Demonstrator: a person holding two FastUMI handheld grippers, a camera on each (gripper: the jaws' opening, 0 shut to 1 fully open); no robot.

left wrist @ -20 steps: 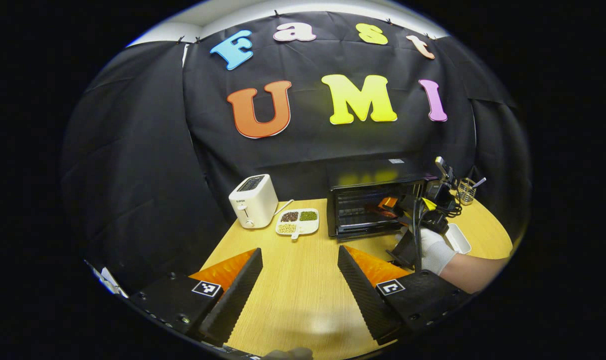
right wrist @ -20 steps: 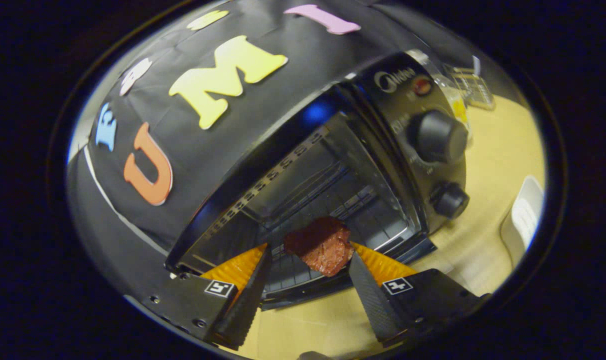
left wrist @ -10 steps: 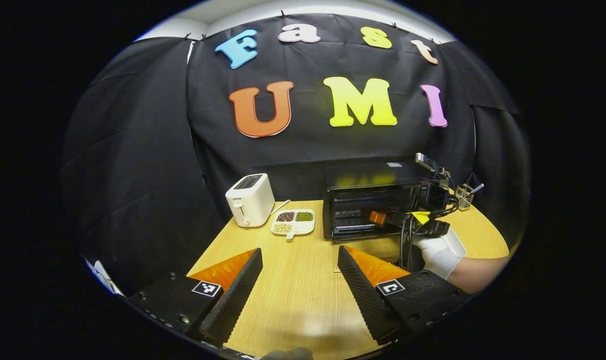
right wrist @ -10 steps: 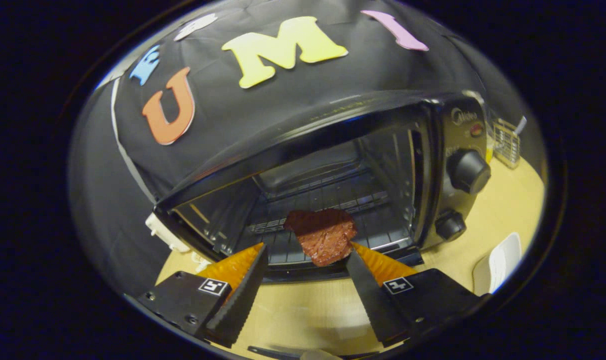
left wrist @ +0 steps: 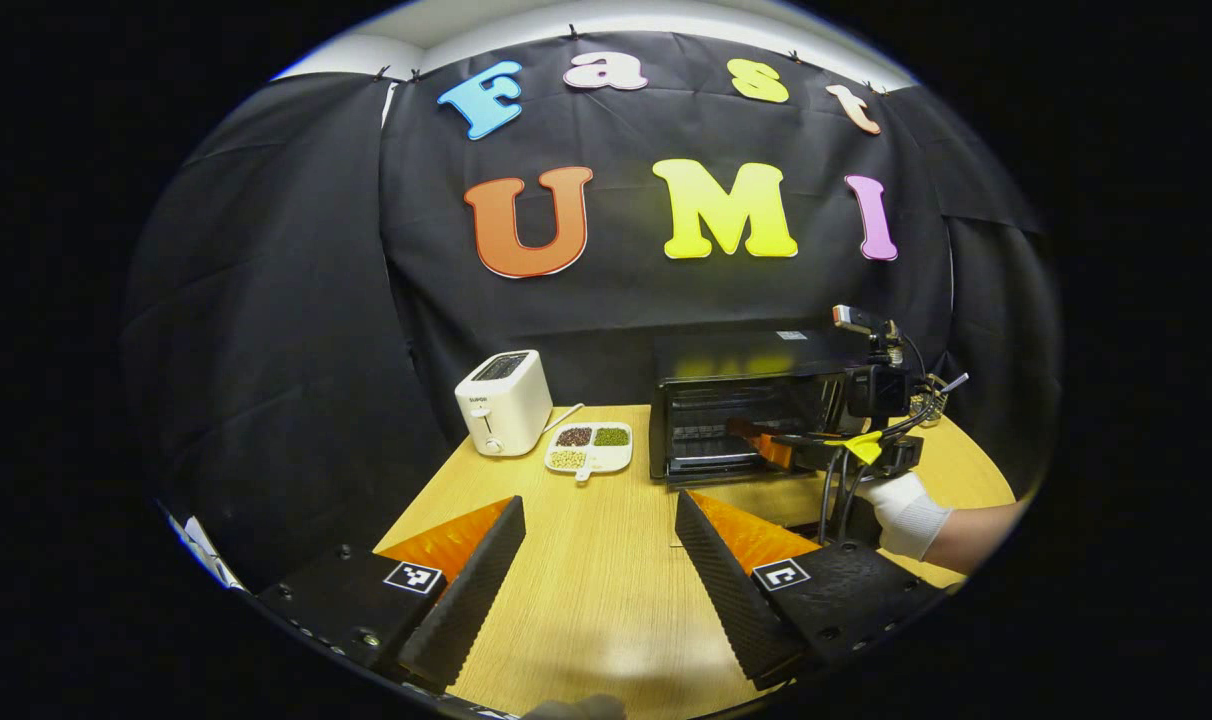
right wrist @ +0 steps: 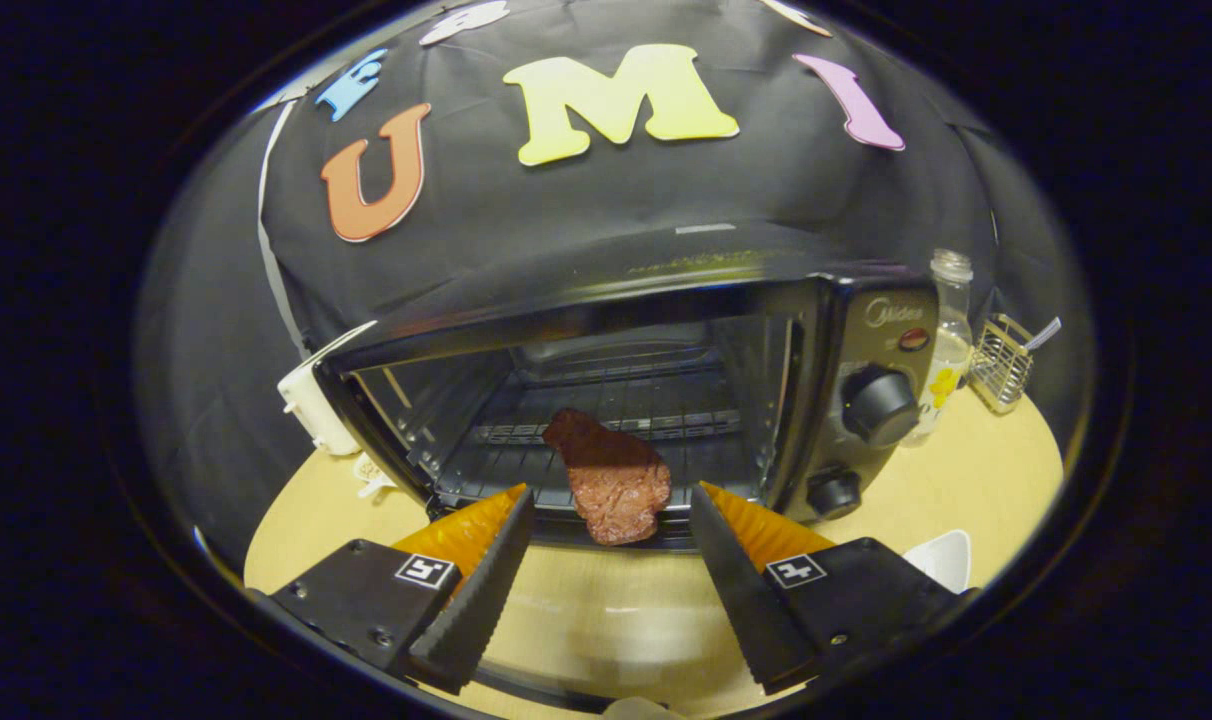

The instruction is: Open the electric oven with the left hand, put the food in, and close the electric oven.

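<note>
Right gripper view: meat (right wrist: 611, 478) lies on oven (right wrist: 666, 330) rack, front edge overhanging; right gripper (right wrist: 611, 580) wide, empty. Left gripper (left wrist: 596, 580) wide over table (left wrist: 606, 560). Nudge meat deeper before lifting door.

Wearing a white glove (left wrist: 901, 510) on the hand holding the right gripper (left wrist: 781, 450), with black cables (left wrist: 834, 487) and a yellow tag hanging down from it. Showing black blocky bodies behind both the left gripper (left wrist: 596, 530) and right gripper, each carrying small square black-and-white markers (right wrist: 795, 571) and little round screws (right wrist: 381, 634). Having toothed, ridged inner edges along the fingers (right wrist: 476, 590).
</note>
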